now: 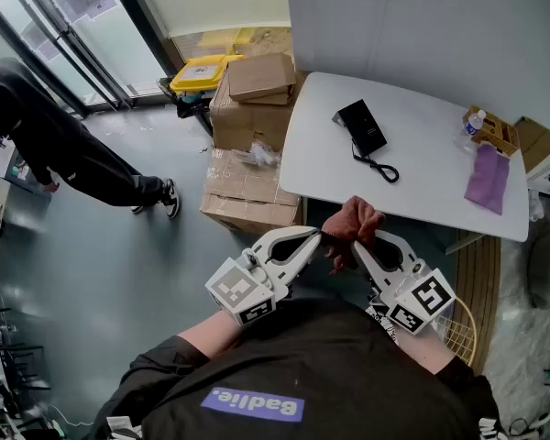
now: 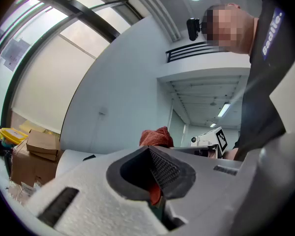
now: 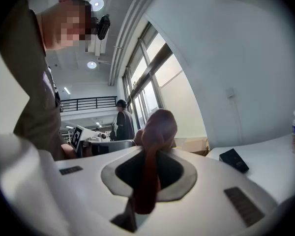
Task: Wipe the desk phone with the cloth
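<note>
Slippage worries us, since the left gripper (image 1: 317,236) and the right gripper (image 1: 357,245) both clench the one crumpled rust-red cloth (image 1: 352,225) just off the white table (image 1: 431,145), well apart from the one flat black desk phone (image 1: 361,126) lying on it, whose single trailing black cord (image 1: 379,166) could snag a wipe.

Rust-red cloth (image 1: 352,225), black desk phone (image 1: 362,126), white table (image 1: 431,159), purple rag (image 1: 488,180)

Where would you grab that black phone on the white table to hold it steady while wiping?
Probably grip the desk phone across its two long sides, coming straight down from above: it lies flat on the table and is narrow that way. Avoid the near end, where its cord trails out.
</note>
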Demonstrator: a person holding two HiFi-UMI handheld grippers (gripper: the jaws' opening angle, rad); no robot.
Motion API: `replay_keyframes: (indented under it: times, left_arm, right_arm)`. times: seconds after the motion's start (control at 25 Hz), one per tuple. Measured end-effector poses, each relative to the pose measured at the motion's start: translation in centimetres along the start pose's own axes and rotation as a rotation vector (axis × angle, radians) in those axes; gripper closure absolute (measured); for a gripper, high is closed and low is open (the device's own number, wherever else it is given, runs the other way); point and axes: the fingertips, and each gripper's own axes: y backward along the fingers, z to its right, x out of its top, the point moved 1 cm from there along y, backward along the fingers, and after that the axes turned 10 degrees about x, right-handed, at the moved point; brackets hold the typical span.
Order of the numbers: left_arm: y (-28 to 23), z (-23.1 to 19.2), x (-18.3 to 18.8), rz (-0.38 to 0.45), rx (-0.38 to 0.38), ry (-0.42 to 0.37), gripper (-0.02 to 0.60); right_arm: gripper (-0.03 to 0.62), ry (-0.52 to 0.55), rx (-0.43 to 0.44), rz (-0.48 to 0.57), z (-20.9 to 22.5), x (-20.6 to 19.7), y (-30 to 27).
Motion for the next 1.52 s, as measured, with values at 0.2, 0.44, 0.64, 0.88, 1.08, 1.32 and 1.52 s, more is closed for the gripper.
replay_keyframes:
  times: [0.2, 0.44, 0.64, 0.88, 1.08, 1.32, 1.52]
  left_arm:
    - [-1.0, 0.6, -0.1, -0.001, 0.000, -0.003, 0.577]
    - [-2.3, 1.8, -0.6, -0.011, 0.008, -0.009, 0.577]
    - [-3.3, 2.1, -1.2, -0.007, 0.040, -0.006, 0.577]
    - [-3.9, 2.3, -2.0, -0.007, 0.064, 0.012, 0.577]
    - [-4.6, 1.0, -1.8, -0.004, 0.054, 0.013, 0.577]
    - [-6.5, -2.7, -0.9, 0.017, 0.010, 0.025, 0.577]
    - [-8.8, -7.3, 0.8, 0.030, -0.031, 0.033, 0.577]
  right_arm:
    - [0.545, -0.005, 0.004, 0.004, 0.7, -0.1, 0.8]
    - [0.545, -0.020, 0.019, 0.008, 1.5, -0.4, 2.3]
    - [0.545, -0.025, 0.045, 0.011, 2.6, -0.8, 3.5]
    - [0.545, -0.069, 0.060, 0.002, 3.7, -1.9, 4.1]
    - [0.545, -0.077, 0.056, -0.018, 4.8, -2.2, 3.2]
    - [0.545, -0.083, 0.007, -0.040, 7.4, -1.7, 0.4]
    - [0.545, -0.095, -0.032, -0.059, 10.0, -0.9, -3.9]
